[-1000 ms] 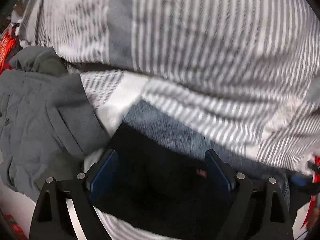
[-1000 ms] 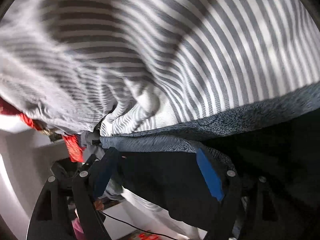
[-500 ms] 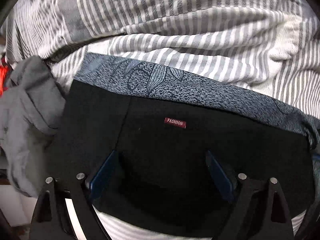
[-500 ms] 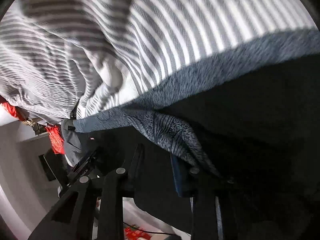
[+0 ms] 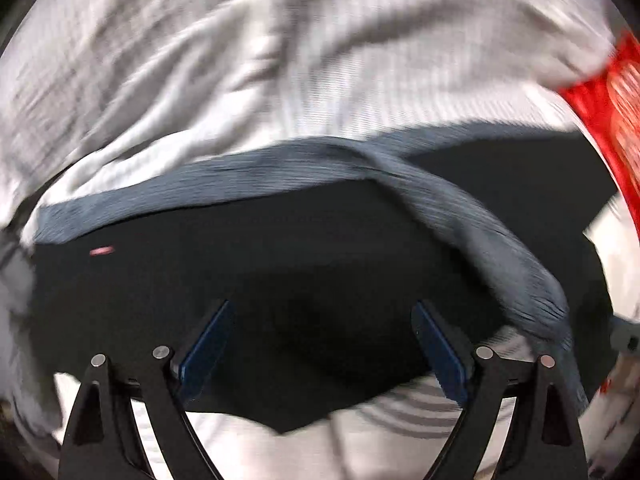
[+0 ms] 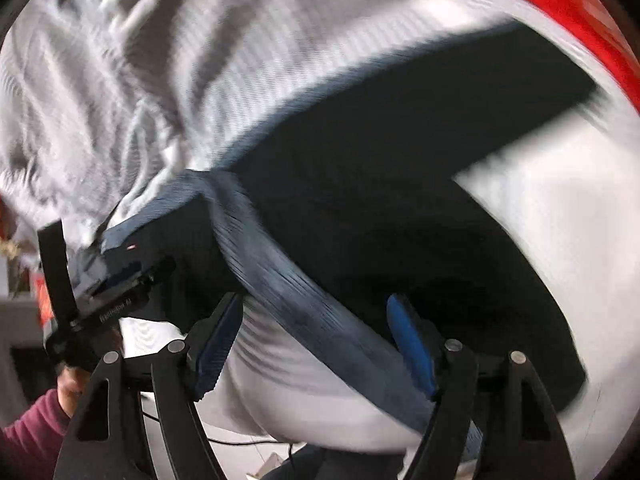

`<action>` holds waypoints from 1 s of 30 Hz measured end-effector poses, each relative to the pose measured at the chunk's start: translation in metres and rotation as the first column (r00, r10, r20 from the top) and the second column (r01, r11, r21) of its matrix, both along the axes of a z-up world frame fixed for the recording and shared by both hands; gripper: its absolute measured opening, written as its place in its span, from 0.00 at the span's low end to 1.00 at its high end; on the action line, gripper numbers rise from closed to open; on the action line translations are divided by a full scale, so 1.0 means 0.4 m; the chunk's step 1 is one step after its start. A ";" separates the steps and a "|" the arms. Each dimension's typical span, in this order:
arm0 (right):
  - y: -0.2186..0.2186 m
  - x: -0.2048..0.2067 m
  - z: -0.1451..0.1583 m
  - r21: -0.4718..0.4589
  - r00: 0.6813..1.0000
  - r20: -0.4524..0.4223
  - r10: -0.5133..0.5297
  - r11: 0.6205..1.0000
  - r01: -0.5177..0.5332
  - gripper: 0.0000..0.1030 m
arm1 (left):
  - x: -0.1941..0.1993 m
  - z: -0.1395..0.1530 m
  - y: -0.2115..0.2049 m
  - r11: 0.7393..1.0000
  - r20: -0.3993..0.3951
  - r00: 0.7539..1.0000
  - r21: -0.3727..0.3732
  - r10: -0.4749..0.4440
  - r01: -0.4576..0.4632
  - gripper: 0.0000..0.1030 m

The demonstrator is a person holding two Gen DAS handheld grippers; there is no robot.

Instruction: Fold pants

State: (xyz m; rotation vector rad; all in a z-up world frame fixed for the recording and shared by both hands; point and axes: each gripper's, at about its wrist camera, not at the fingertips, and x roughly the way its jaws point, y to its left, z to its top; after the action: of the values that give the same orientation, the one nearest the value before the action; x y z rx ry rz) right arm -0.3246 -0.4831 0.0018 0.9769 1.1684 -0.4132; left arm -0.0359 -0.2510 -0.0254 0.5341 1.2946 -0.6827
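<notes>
The black pants [image 5: 280, 264] with a blue-grey patterned waistband [image 5: 224, 184] lie on a striped grey-white bedsheet [image 5: 280, 60]. A small red label [image 5: 102, 251] shows at the left. My left gripper [image 5: 320, 344] is open, its blue pads apart over the black cloth. My right gripper [image 6: 316, 344] is open with the twisted waistband strip [image 6: 304, 304] running between its fingers; the black cloth [image 6: 400, 168] spreads beyond. The left gripper's body [image 6: 104, 300] shows at the left of the right wrist view. Both views are motion-blurred.
A red item [image 5: 608, 112] lies at the right edge of the bed, also in the right wrist view [image 6: 568, 8]. A hand in a maroon sleeve [image 6: 28, 432] shows at the lower left of the right wrist view. White floor or furniture lies below.
The right gripper, shut on the waistband half a second ago, has opened. Both views have swung, bringing the red item into sight. The pants label has shifted to the left.
</notes>
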 end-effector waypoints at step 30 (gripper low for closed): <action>-0.046 -0.355 -0.092 0.421 0.891 0.273 -0.363 0.878 0.229 0.03 | -0.292 -0.036 -0.092 0.990 -0.032 0.992 0.059 -0.123 0.125 0.88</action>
State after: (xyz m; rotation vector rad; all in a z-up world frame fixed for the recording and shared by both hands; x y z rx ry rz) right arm -0.4666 -0.5015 -0.0350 1.5187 0.7848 -0.2474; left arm -0.1526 -0.2880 -0.0399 0.6612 1.3198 -0.7582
